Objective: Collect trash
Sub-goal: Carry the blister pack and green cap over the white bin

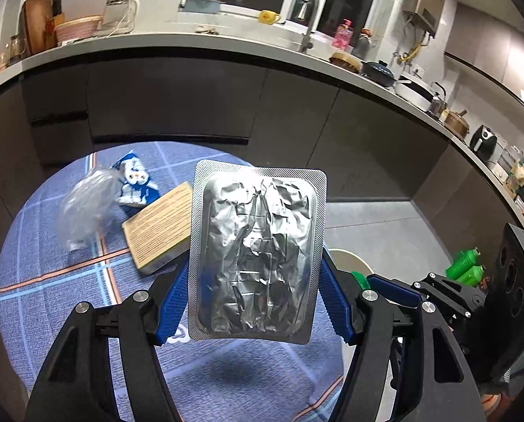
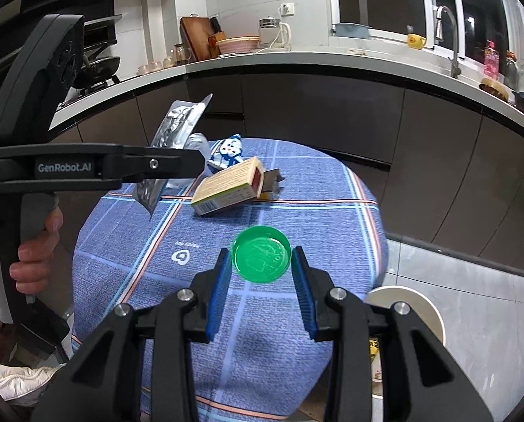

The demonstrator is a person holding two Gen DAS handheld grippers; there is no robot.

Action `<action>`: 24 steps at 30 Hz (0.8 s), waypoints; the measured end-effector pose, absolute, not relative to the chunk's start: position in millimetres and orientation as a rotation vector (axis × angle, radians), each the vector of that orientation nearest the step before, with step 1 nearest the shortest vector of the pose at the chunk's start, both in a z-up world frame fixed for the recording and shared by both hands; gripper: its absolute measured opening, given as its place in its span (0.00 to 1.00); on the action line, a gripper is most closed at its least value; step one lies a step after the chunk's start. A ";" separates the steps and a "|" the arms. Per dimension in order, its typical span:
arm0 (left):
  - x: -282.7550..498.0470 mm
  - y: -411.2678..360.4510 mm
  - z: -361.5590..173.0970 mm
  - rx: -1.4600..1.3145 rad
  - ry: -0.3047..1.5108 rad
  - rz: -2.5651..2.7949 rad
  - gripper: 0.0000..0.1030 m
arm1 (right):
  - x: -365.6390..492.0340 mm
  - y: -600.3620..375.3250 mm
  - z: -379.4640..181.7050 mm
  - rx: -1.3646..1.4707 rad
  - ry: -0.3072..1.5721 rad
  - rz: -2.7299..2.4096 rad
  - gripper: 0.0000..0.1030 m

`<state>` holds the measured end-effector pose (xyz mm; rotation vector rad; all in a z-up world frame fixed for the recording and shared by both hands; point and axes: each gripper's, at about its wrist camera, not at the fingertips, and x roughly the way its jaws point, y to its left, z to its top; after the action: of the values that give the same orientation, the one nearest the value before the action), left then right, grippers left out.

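Observation:
My left gripper (image 1: 254, 292) is shut on a silver foil blister pack (image 1: 258, 253) and holds it upright above the blue checked tablecloth (image 1: 50, 281). The pack also shows in the right wrist view (image 2: 177, 130), held in the left gripper (image 2: 177, 161). My right gripper (image 2: 262, 267) is shut on a green plastic lid (image 2: 262, 258), gripped by its edges above the cloth (image 2: 262, 351). On the table lie a tan cardboard box (image 1: 158, 227) (image 2: 226, 186), a blue and white wrapper (image 1: 135, 183) (image 2: 226, 151) and a clear crumpled plastic bag (image 1: 86, 204).
A white round bin (image 2: 420, 309) stands on the grey floor right of the table, also in the left wrist view (image 1: 349, 258). Dark cabinets under a white counter (image 2: 297, 66) run behind the table. Green bottles (image 1: 467, 263) stand on the floor at right.

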<state>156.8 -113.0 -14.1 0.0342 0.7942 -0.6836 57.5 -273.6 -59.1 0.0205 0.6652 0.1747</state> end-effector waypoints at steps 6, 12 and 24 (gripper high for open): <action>148.0 -134.1 -8.9 0.056 0.785 -0.718 0.62 | 44.1 -294.4 -57.0 0.041 0.653 0.128 0.35; 143.1 -151.9 -9.6 0.068 0.787 -0.753 0.62 | 30.4 -317.1 -59.6 0.061 0.652 0.076 0.35; 138.5 -200.2 -22.4 0.114 0.823 -0.835 0.62 | 8.6 -362.6 -71.3 0.106 0.663 -0.022 0.35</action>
<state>138.5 -200.2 -22.4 0.1142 0.8228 -0.8353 8.6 -362.6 -71.3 0.1058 0.6632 -0.0219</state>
